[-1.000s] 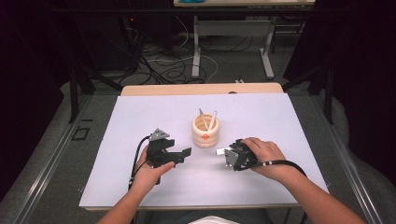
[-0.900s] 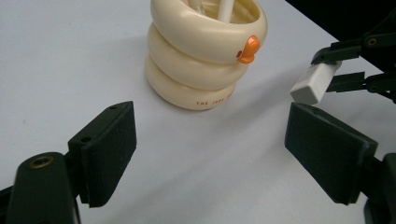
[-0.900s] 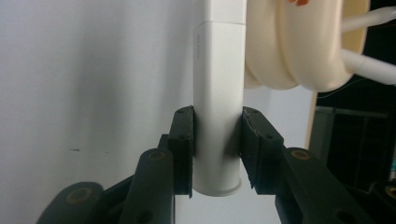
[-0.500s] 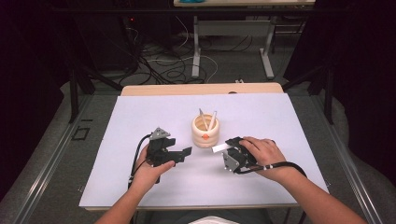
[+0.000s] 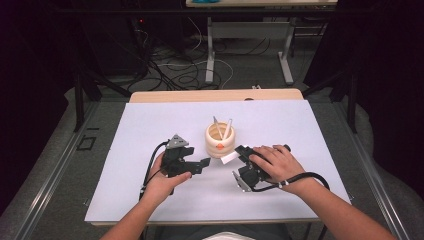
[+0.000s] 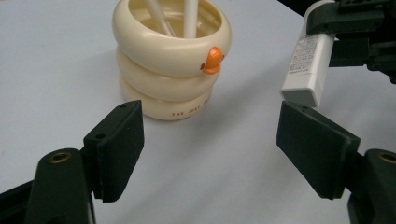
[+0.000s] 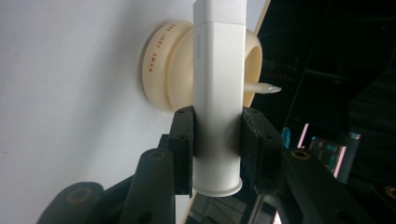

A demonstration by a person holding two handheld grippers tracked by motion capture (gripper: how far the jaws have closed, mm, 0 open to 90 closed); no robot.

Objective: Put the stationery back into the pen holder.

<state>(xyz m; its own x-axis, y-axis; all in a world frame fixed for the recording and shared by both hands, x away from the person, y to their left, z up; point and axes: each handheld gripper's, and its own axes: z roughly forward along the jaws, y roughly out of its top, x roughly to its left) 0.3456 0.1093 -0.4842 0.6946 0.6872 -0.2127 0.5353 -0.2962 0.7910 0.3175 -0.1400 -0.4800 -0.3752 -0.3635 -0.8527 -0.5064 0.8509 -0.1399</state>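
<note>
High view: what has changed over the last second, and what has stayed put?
The right gripper, shut on the white rectangular tube, has tilted over and swung its rear toward the table's near edge, the tube's free end pointing toward the left gripper. The left gripper's jaws have just been closing, with nothing between them. The left hand and the cream ringed duck-bill cup with its two sticks stayed in place.
</note>
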